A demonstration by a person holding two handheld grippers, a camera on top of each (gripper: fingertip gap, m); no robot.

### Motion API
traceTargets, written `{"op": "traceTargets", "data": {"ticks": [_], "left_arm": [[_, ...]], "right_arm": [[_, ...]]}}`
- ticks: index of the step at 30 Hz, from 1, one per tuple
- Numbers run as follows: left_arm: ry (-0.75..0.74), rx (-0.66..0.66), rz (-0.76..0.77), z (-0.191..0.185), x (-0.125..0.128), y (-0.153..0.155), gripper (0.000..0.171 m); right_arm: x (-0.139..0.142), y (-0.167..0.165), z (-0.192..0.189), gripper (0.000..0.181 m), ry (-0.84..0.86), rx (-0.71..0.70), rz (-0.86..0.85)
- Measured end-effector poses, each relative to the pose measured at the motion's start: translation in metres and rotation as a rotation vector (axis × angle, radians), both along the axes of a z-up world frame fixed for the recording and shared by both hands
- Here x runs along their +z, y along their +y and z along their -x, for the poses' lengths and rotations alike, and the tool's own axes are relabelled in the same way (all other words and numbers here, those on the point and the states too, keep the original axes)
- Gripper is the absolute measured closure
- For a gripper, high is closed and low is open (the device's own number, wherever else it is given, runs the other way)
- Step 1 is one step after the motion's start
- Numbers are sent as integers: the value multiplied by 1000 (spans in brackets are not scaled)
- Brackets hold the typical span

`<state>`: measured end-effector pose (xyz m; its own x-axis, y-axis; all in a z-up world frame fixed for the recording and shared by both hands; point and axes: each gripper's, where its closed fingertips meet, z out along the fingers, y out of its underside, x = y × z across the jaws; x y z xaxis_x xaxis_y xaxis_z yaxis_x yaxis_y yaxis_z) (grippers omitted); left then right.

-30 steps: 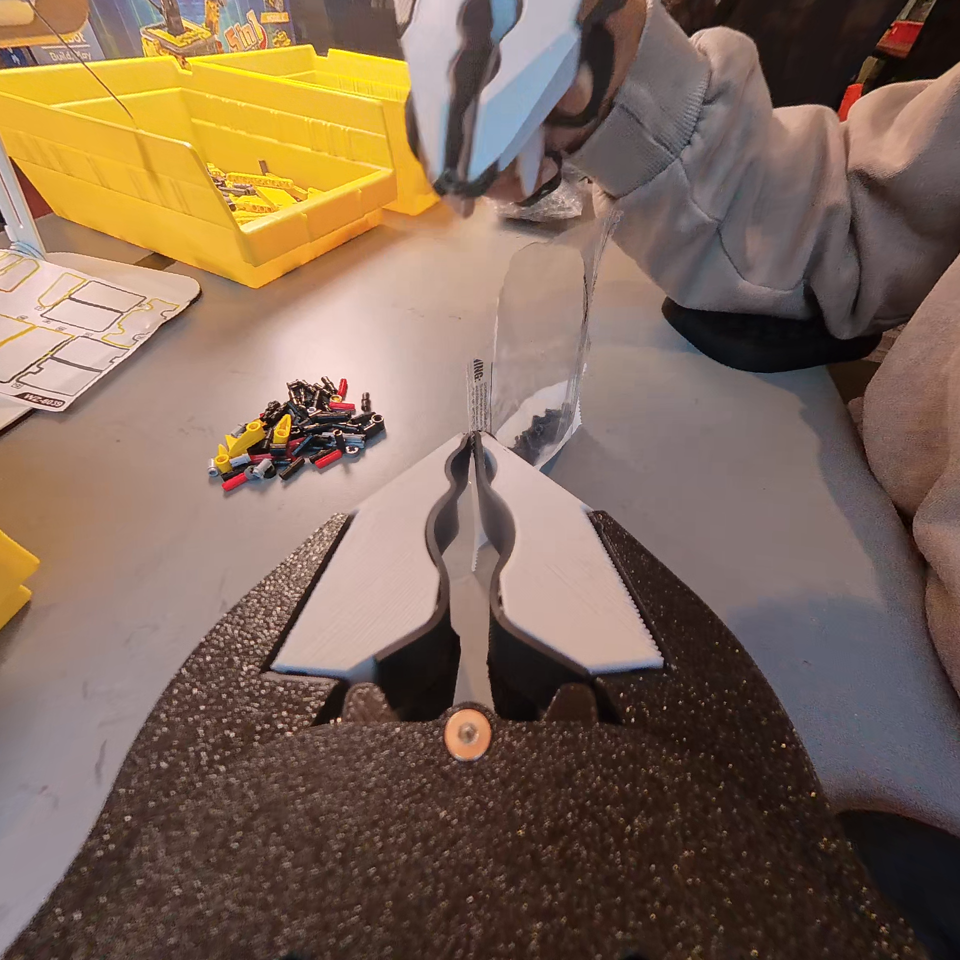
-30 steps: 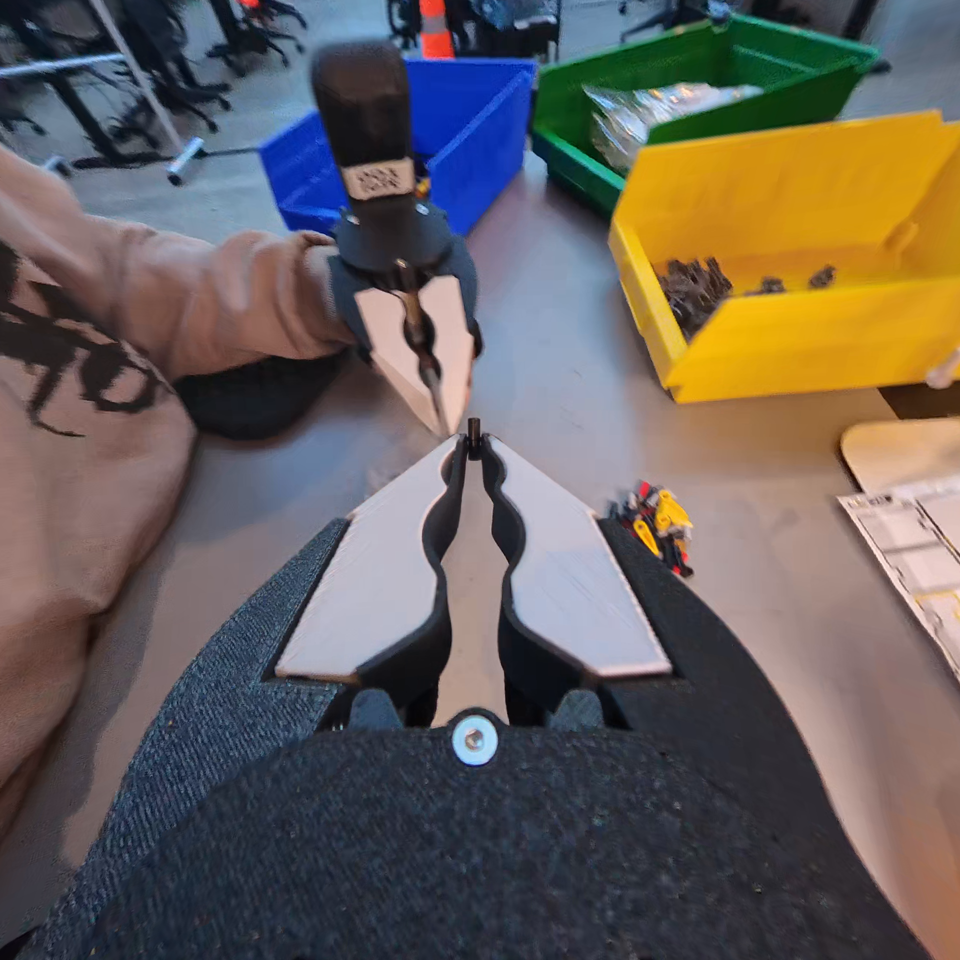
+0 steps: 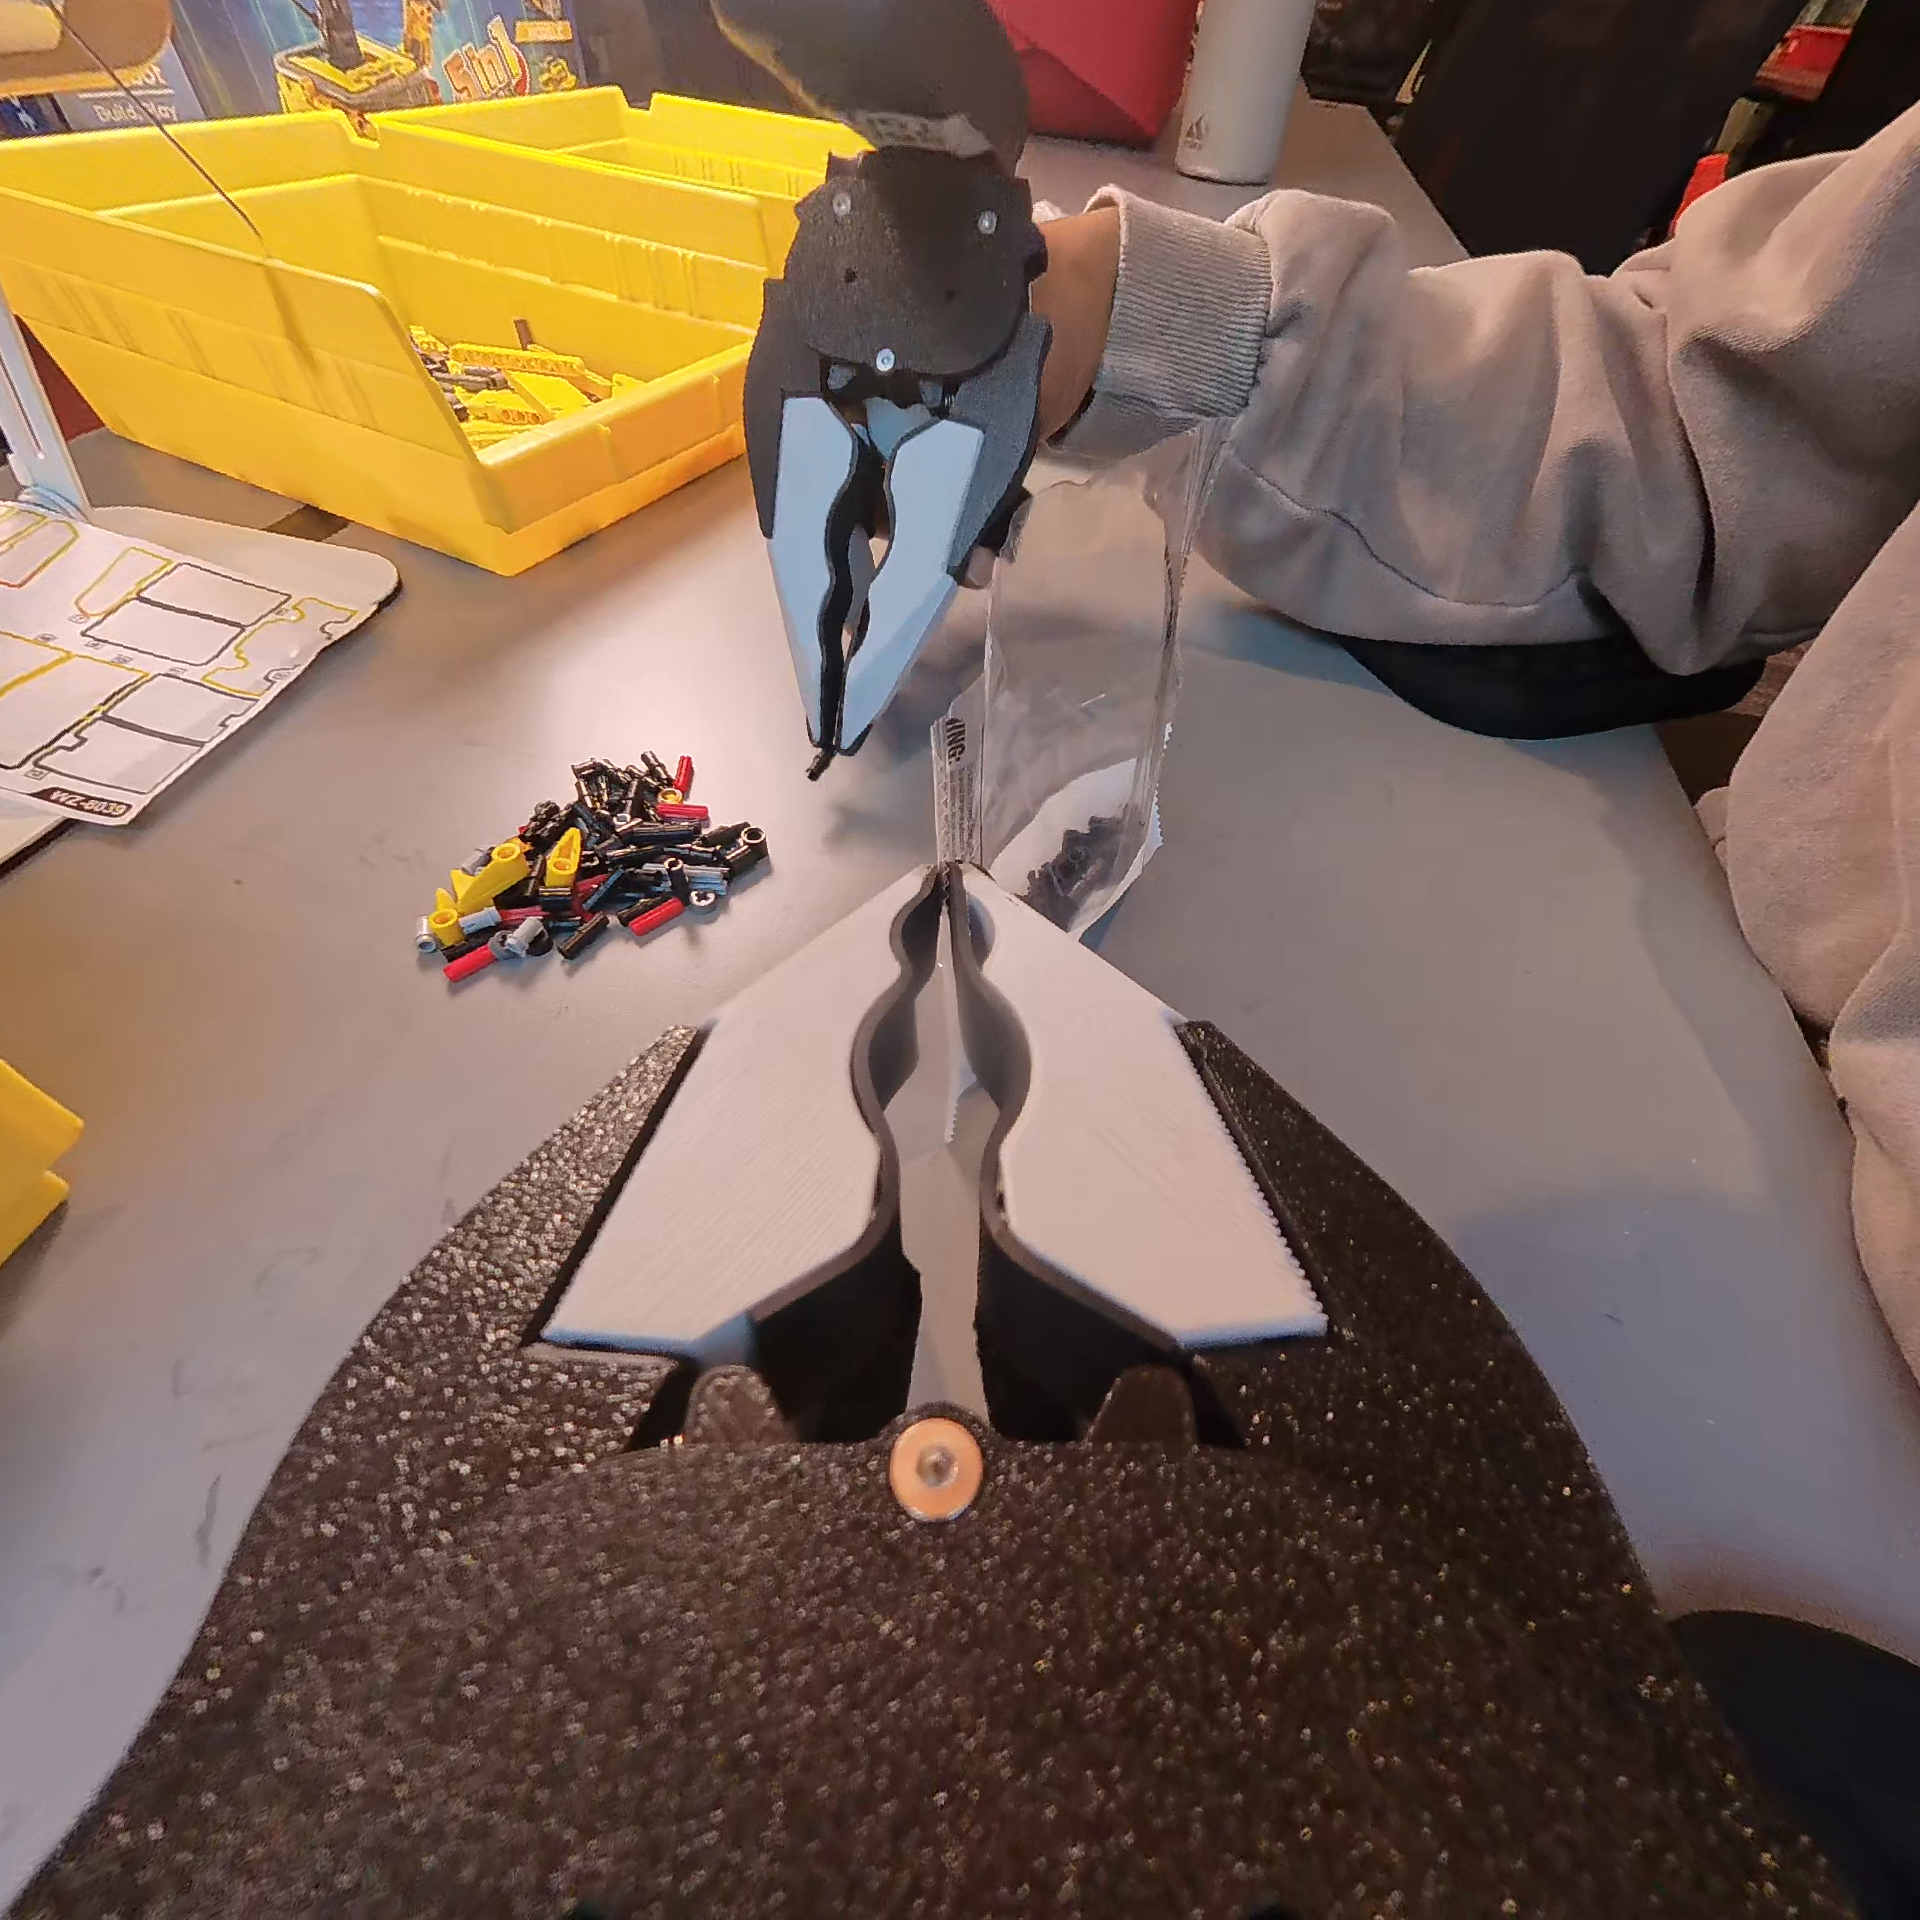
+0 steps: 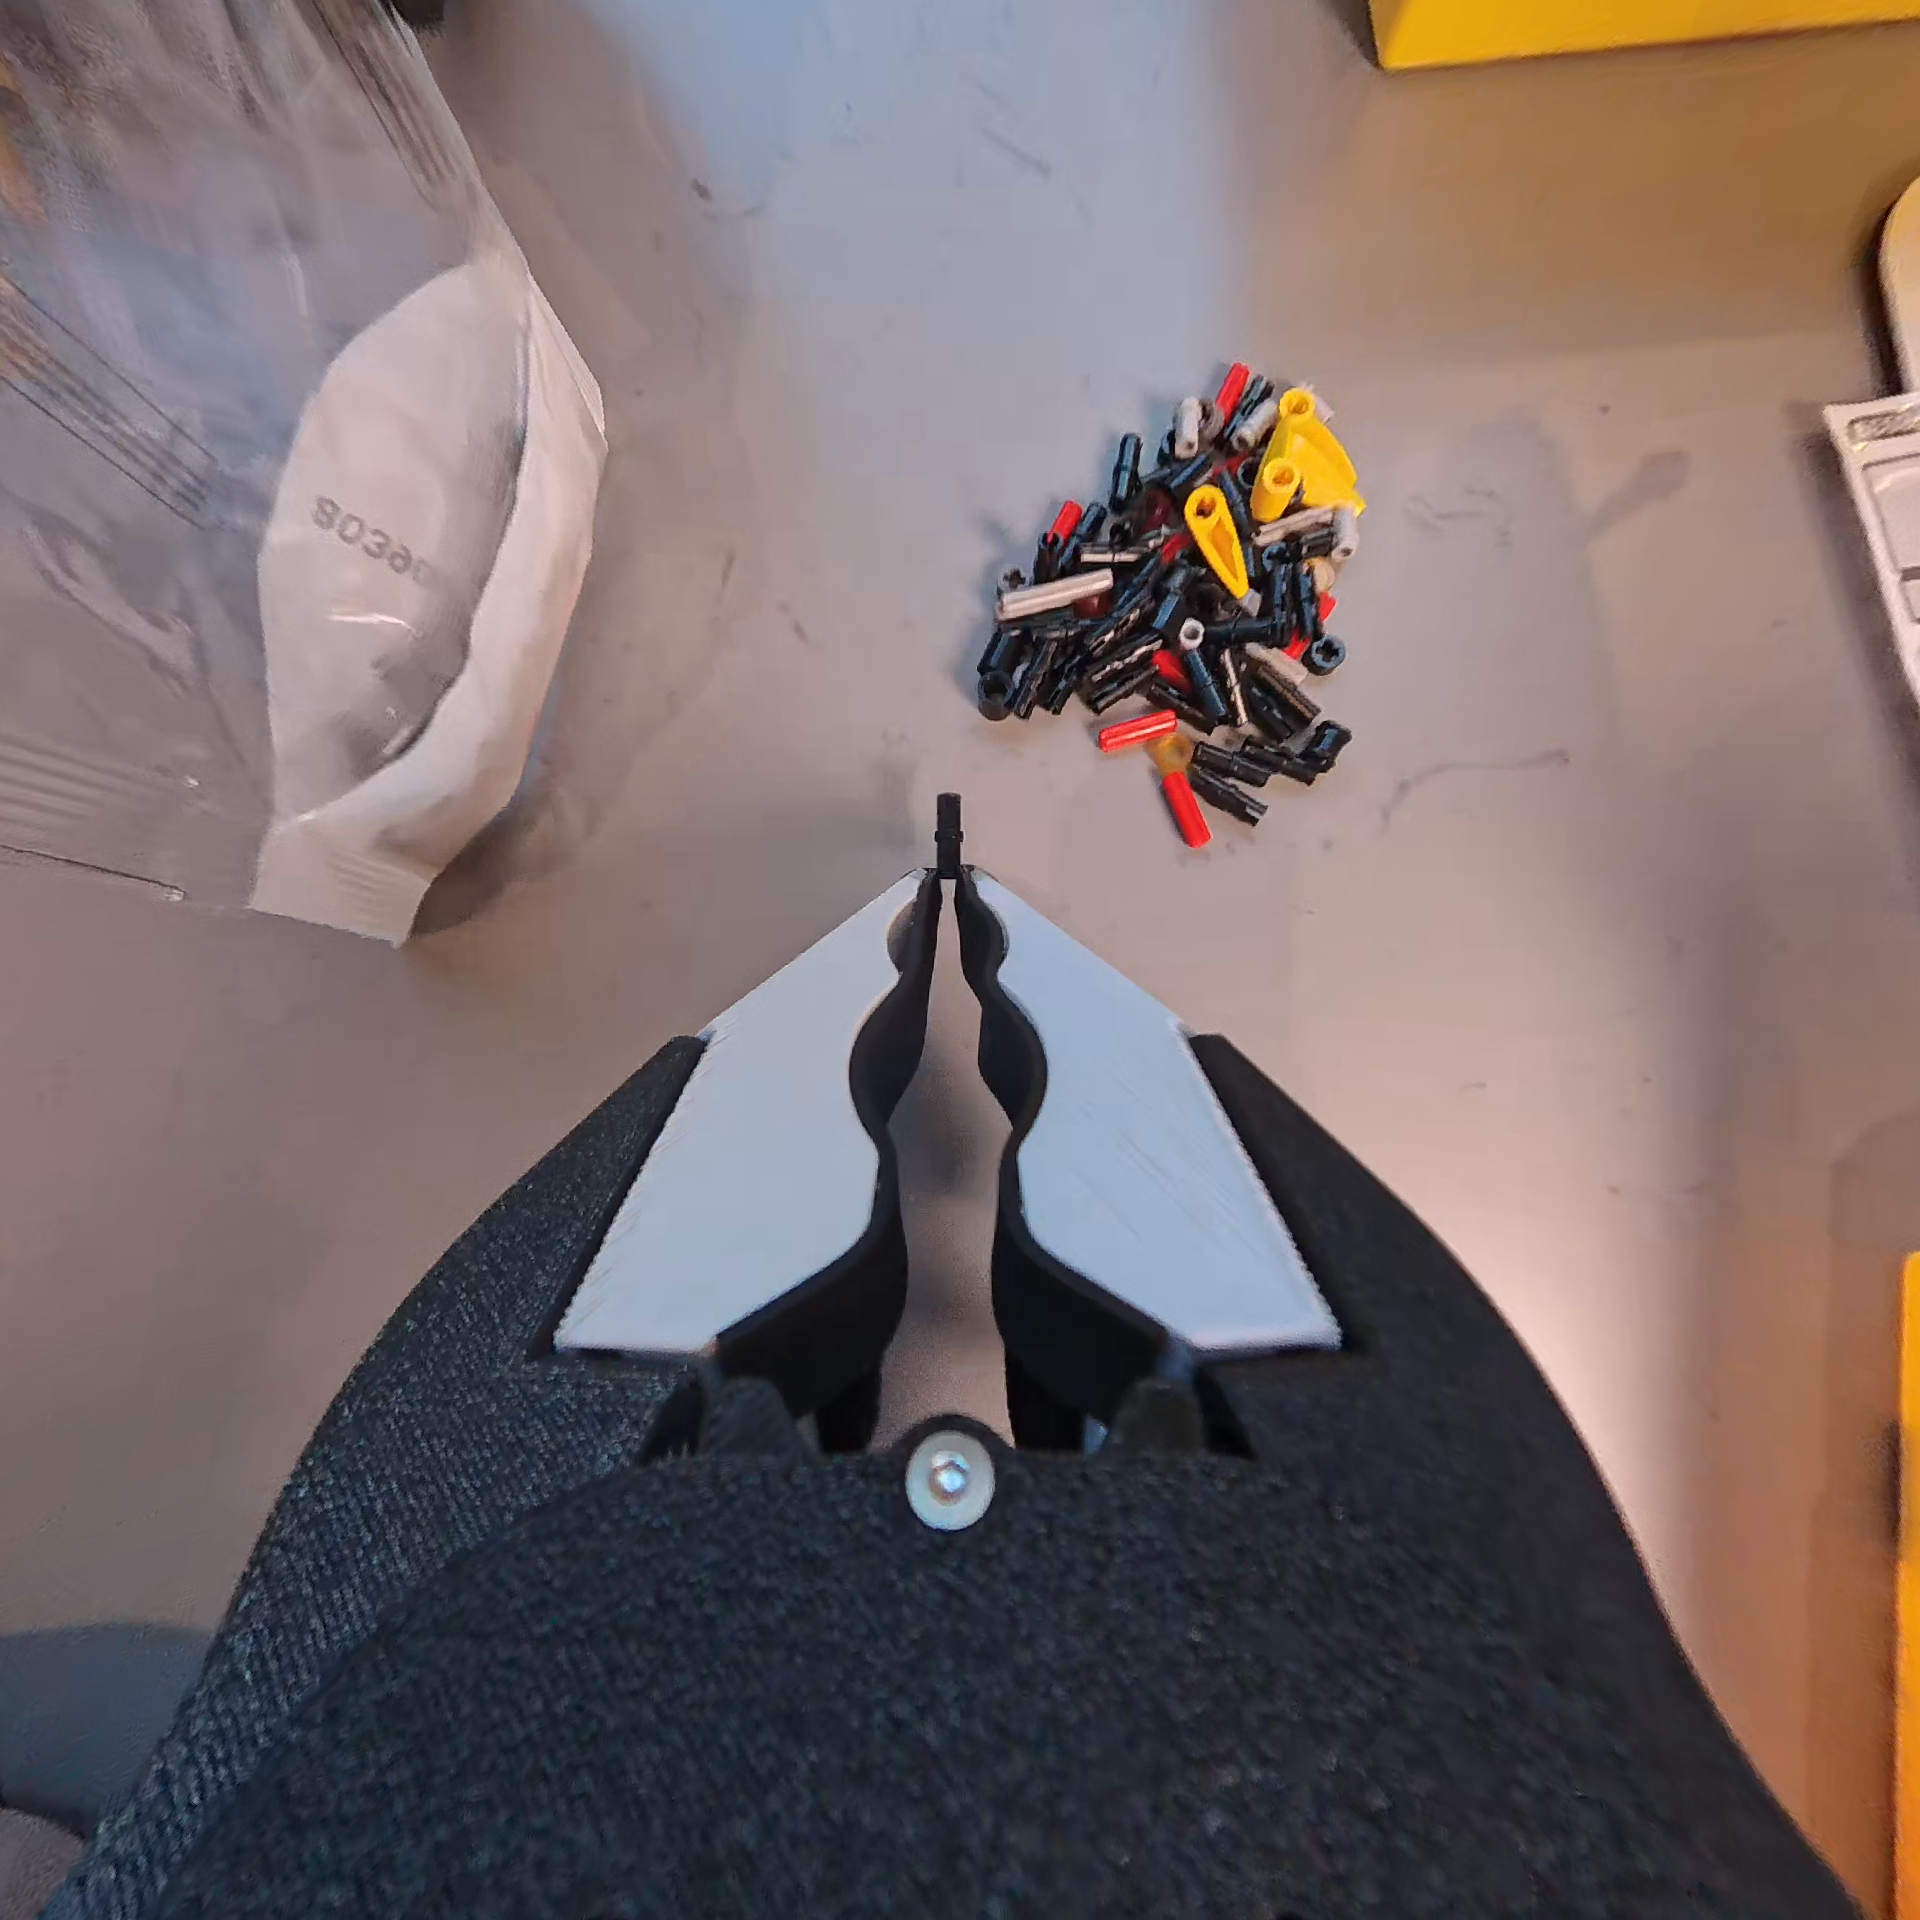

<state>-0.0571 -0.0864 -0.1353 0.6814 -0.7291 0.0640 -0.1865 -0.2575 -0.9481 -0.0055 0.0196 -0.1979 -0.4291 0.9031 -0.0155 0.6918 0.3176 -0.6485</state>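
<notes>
left gripper (image 3: 948, 873) jaws tight on clear bag (image 3: 1081, 665), right gripper (image 4: 948, 878) pinching black pin (image 4: 948, 821)

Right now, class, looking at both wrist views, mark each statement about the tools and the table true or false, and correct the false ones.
1. The right tool grips a small black peg. True.
2. The left tool is open and empty. False: it is shut on a clear plastic bag.
3. The pile of small parts lies inside a yellow bin. False: it lies on the grey table.
4. The bag has dark pieces in it. True.
</notes>
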Motion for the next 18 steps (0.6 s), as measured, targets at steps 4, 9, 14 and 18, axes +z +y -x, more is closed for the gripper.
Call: {"op": "traceTargets", "data": {"ticks": [4, 9, 14, 18], "left_arm": [[-1, 2, 1, 0, 0, 0, 171], [-3, 1, 1, 0, 0, 0, 171], [-1, -1, 1, -1, 0, 0, 171], [0, -1, 0, -1, 0, 0, 171]], "right_arm": [[59, -20, 13, 179, 198, 30, 78], [133, -81, 14, 179, 398, 197, 177], [125, -90, 16, 169, 356, 211, 112], [139, -63, 23, 166, 436, 89, 213]]}}
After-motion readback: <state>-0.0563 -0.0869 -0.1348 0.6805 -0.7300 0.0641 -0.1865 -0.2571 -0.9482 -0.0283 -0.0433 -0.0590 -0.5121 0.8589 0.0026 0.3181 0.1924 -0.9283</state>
